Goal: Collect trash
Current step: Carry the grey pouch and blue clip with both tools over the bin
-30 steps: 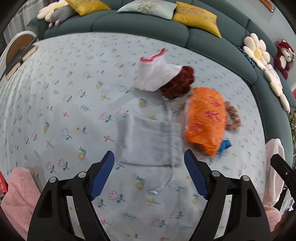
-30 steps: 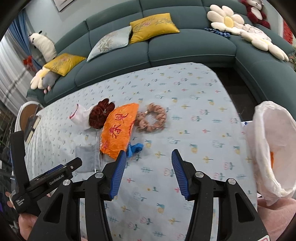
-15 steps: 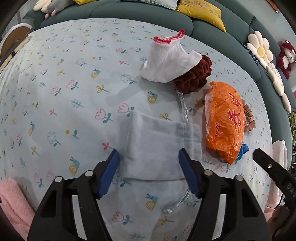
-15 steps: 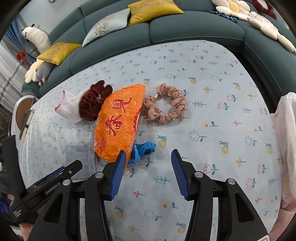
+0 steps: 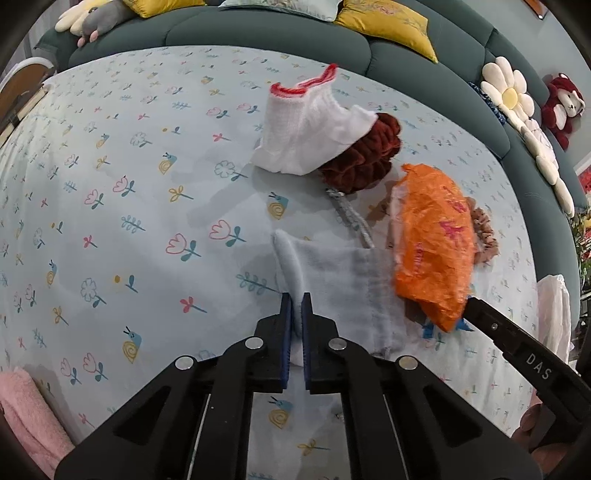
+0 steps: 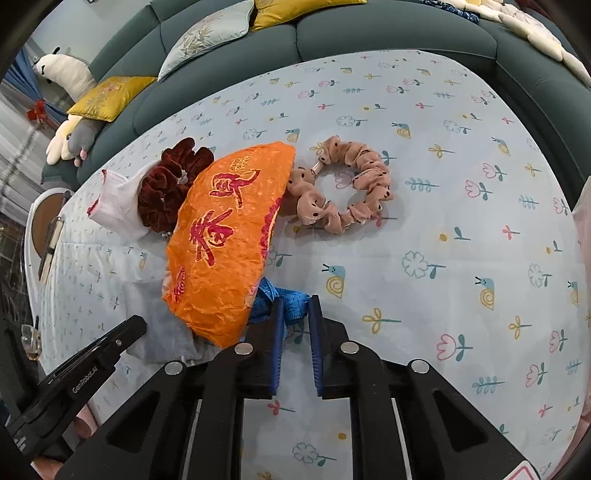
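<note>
My left gripper (image 5: 295, 301) is shut on a fold of the pale grey drawstring pouch (image 5: 340, 280), which lies on the flowered tablecloth (image 5: 129, 221). An orange crinkled wrapper (image 5: 432, 240) lies right of the pouch and also shows in the right wrist view (image 6: 225, 240). My right gripper (image 6: 295, 304) is nearly closed around a blue strip (image 6: 284, 299) sticking out from under the wrapper. A white sock with a red rim (image 5: 306, 133), a dark red scrunchie (image 5: 365, 158) and a tan dotted scrunchie (image 6: 343, 188) lie around them.
A teal sofa (image 6: 369, 33) with yellow and grey cushions curves behind the table. A white plastic bag (image 5: 554, 314) hangs at the right edge. A pink towel (image 5: 26, 413) sits at the lower left. Plush toys sit on the sofa.
Both grippers moved forward and down to the table and closed: the left onto the grey pouch's edge, the right around the blue strip by the orange wrapper.
</note>
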`<state>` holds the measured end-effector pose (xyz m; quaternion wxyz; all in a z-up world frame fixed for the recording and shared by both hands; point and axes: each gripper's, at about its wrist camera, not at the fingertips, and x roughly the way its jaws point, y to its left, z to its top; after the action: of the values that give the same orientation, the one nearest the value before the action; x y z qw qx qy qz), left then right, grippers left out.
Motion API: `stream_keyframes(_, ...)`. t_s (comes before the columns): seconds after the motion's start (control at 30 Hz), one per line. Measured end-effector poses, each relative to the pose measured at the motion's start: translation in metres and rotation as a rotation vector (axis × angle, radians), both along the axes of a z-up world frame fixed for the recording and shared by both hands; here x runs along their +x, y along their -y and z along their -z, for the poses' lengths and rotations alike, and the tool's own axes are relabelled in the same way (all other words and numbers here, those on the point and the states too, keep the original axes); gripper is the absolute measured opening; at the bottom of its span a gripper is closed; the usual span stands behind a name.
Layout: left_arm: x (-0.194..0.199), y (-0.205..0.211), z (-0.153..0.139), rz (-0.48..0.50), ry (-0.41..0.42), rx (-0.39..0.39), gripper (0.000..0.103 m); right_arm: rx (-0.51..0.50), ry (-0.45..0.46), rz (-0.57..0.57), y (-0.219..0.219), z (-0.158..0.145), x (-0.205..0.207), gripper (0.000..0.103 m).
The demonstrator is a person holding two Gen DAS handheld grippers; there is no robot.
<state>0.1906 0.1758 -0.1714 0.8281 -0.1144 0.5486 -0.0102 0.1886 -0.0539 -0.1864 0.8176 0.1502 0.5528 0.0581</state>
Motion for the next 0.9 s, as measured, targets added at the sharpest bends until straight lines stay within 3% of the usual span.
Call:
stream_keyframes(0.37,-0.023,0.028,-0.033,0.031,0.053,-0.017,0.004,0.027,0.085,0.043,0.033,-0.035,-0.025,0.010)
stream_keyframes(0.67,-0.036,0.067,-0.083,0.084,0.148,-0.017,0.003,0.045,0.201,0.142,0.092,-0.084,-0.052,0.010)
stream_keyframes(0.9,-0.046,0.117,-0.124,0.183,0.233,-0.018,0.003,0.062,0.271,0.217,0.138,-0.111,-0.073,0.010)
